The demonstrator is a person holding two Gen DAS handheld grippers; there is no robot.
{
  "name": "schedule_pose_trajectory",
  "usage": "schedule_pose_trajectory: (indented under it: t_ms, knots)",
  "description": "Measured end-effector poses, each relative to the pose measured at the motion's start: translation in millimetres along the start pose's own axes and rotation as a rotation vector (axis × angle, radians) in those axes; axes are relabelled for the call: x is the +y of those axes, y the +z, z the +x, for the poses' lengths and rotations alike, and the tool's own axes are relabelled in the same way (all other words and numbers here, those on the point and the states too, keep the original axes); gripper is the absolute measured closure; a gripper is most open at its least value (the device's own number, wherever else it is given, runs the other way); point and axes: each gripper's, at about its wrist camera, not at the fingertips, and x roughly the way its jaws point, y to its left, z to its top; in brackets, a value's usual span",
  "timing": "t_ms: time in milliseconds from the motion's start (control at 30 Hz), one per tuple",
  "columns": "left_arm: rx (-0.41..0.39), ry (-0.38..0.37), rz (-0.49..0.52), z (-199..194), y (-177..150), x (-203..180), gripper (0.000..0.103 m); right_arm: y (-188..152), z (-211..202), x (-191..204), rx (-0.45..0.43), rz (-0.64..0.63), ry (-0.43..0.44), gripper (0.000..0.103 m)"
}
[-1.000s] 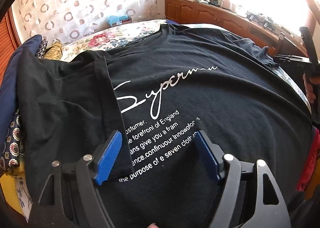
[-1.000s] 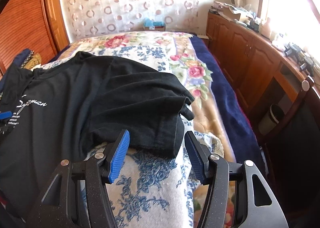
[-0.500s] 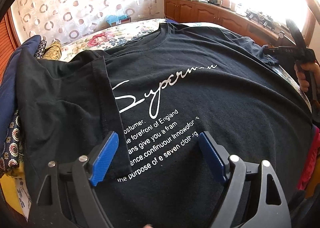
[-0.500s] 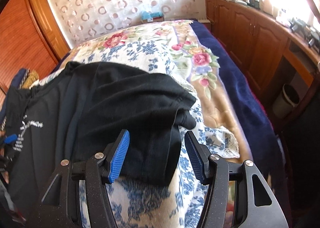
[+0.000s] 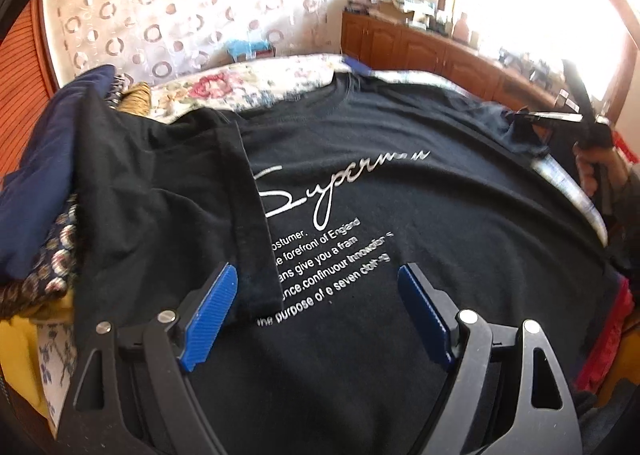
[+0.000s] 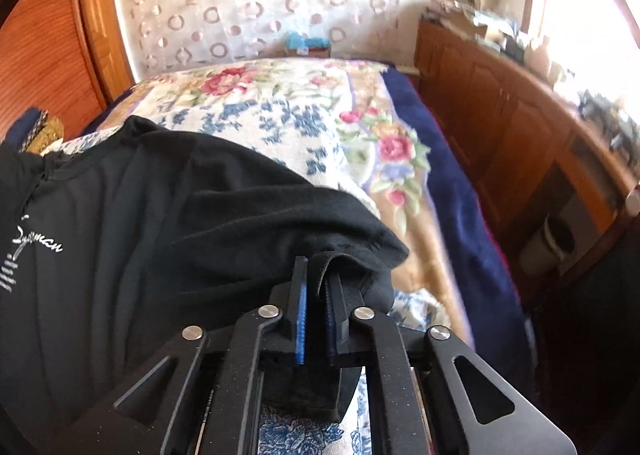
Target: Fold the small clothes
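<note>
Lying print-up, collar far, T-shirt [image 5: 400, 191] sleeve clamped by right tool [image 6: 316, 291].

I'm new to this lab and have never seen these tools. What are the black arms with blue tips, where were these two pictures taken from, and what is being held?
They are hand-held two-finger grippers, one in each of a person's hands, each with a camera looking along its fingers. The left view shows the left gripper open above a black T-shirt with white lettering, spread on a floral bedspread; one sleeve is already folded over the print. The right view shows the right gripper, its jaws just closed, pinching the other sleeve. A hand shows at the left view's edge.
</note>
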Motion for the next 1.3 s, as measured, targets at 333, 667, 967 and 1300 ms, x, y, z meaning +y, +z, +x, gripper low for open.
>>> schedule_pose_trajectory:
  t_ms: [333,667,967,1300]
  knots:
    - [-0.119,0.003,-0.069,-50,-1,6,0.02,33,-69,107,-0.19,-0.166,0.208,0.1]
    - [-0.147,0.021,-0.05,-60,-4,-3,0.02,26,-76,161,-0.166,-0.262,0.304,0.045]
    - [-0.131,0.005,-0.057,-52,-11,-11,0.02,-15,-40,153,-0.034,-0.25,0.29,0.048]
    - [-0.142,0.013,-0.062,-60,-16,-12,0.02,-45,-24,173,0.023,-0.315,0.247,0.095]
